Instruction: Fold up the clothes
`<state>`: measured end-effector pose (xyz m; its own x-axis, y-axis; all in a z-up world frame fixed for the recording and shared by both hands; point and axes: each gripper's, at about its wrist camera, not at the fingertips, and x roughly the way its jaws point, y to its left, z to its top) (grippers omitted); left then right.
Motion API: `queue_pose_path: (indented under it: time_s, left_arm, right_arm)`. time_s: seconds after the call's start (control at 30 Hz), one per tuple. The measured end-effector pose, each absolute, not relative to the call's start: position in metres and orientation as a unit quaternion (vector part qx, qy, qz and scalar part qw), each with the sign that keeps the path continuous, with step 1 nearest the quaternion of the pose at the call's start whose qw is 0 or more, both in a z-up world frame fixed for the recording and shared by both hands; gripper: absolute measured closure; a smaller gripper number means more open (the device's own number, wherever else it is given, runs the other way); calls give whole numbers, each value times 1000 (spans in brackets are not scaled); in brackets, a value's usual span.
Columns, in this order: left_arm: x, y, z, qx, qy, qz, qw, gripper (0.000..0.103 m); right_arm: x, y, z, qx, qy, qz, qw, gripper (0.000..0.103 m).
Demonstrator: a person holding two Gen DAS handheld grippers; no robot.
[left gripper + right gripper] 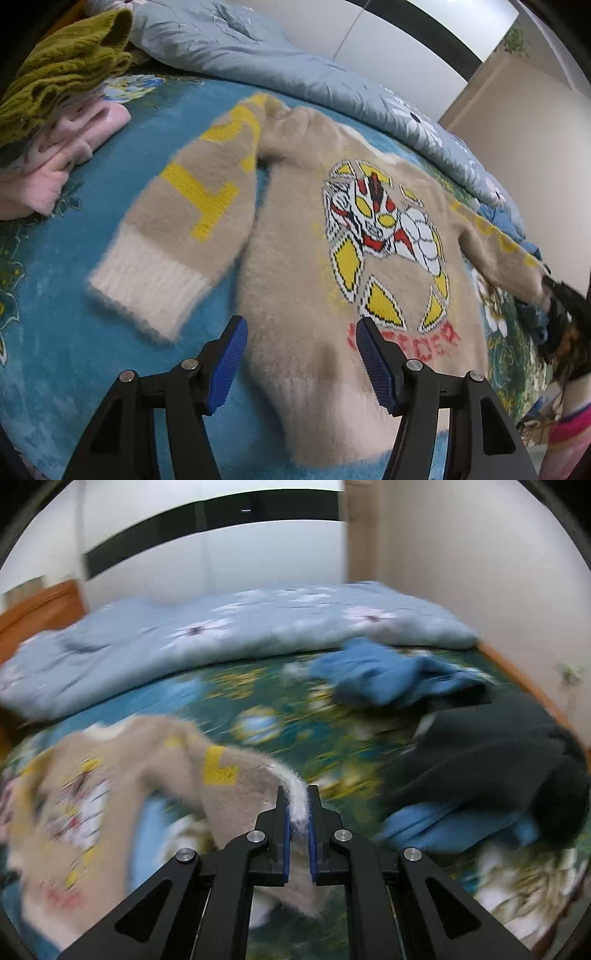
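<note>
The beige sweater (325, 258) lies face-up on the bed (55, 332), filling the centre of the left wrist view, its body running from lower centre toward upper left. Your left hand-held gripper (299, 354) hovers wide apart over the hem. Your right hand-held gripper (298, 812) is clamped on the sleeve cuff (299, 794), so judged nearer for the sleeve fold.

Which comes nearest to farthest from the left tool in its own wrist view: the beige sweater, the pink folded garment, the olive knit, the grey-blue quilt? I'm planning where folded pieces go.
1. beige sweater, directly under the open left tool.
2. pink folded garment, off to the left.
3. olive knit, upper left, on the pink one.
4. grey-blue quilt, along the back; its rank against the olive knit is close.
</note>
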<state>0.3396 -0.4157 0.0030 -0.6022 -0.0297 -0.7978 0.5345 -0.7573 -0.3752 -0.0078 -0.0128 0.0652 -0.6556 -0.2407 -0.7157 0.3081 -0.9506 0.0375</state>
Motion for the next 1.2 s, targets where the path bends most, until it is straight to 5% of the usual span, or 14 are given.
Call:
queue_pose_path:
  time_s: [0.17,0.23,0.27,0.37,0.53,0.63,1.2]
  left_arm:
    - [347,-415,3,418,298,-841,172,38]
    - [350,-417,2,419,300,-839,177,38]
    - [351,-418,1,419,301,-838,178,38]
    - [356,-420,-2,419,304,-836,184,38]
    - [354,-417,-13,427,315,-828,184,38]
    - [356,-410,-9,435,299,-830,181,38]
    - [361,-405,-22,430,337,-819,176,38]
  right_arm:
    - [-30,5,55,389,14,-915,104,88]
    - [-20,9,54,375,15,-924,81,63]
    - [-10,11,55,364,20,-928,78,61]
    - [24,13,57,330,38,-940,83,60]
    - [88,-28,16,405,-34,-848,339,60]
    - [113,-74,-25,463,-40,-782,415,60]
    - [162,-109,-55,518,-138,-683,496,60]
